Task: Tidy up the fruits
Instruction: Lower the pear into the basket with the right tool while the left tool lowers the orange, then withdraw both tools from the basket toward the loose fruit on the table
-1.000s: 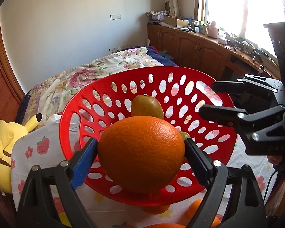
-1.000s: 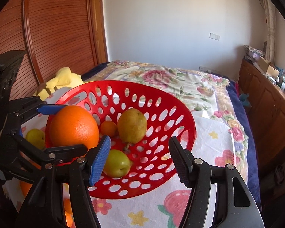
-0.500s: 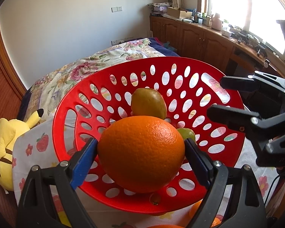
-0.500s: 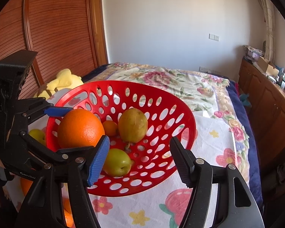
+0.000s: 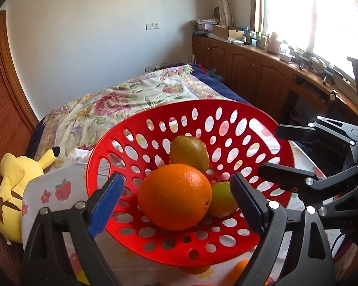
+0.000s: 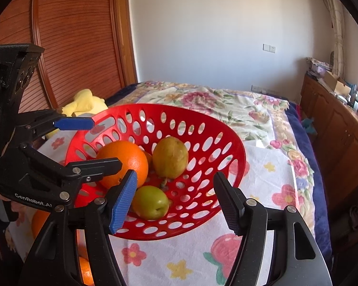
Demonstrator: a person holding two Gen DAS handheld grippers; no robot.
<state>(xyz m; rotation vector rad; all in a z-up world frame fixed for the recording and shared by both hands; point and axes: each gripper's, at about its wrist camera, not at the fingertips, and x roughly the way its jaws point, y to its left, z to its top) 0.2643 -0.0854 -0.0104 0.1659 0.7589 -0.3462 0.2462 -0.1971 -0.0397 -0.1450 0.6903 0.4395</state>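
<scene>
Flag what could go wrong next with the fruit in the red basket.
1. The large round orange rests against the small green plum; it might roll and shove it.
2. The perforated red plastic basket looks tilted, so fruit may slide.
3. The left hand-held gripper, open around the orange, could knock it when withdrawing.

Red basket with orange, green and yellow-brown fruit on flowered cloth

In the middle of the left wrist view the basket [image 5: 269,140] is bright red with oval holes; inside it the big orange [image 5: 174,196] is deep orange, the pear [image 5: 188,152] behind it is yellow-brown, and the small fruit [image 5: 220,199] to its right is yellow-green. The left gripper [image 5: 176,205] is black with blue pads [image 5: 107,201]; the right gripper [image 6: 174,201] has the same colours. The cloth [image 6: 226,250] at the bottom is white with pink flowers, yellow stars and red strawberries. The bedcover [image 6: 226,102] in the centre is cream with pink roses and a dark blue border. The plush toy [image 5: 14,181] at the left is yellow with a black ear tip. The wardrobe [image 6: 66,47] at the upper left is reddish brown with fine horizontal lines.
</scene>
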